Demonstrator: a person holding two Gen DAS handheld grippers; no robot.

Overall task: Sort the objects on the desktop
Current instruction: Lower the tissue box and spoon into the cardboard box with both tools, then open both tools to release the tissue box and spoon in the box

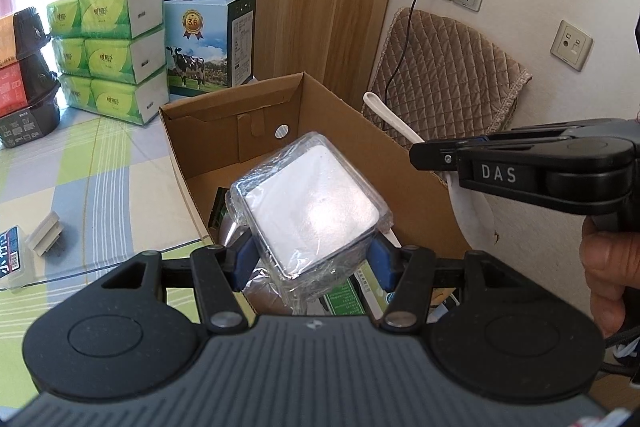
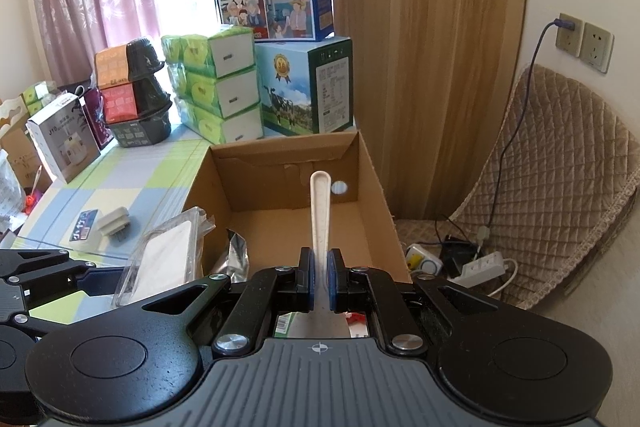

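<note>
Both grippers are loaded over the cardboard box, presumably for dropping off. Left gripper fingers clench the plastic-wrapped white block; right gripper fingers pinch the white spoon, handle pointing to 12 o'clock.

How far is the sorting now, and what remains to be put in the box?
Done: the cardboard box already holds a silver pouch and some printed packets. In hand: the left gripper holds a plastic-wrapped white block above the box, and the right gripper clamps a white spoon. Left: a small grey-white block and a blue packet lie on the checked tablecloth.
</note>
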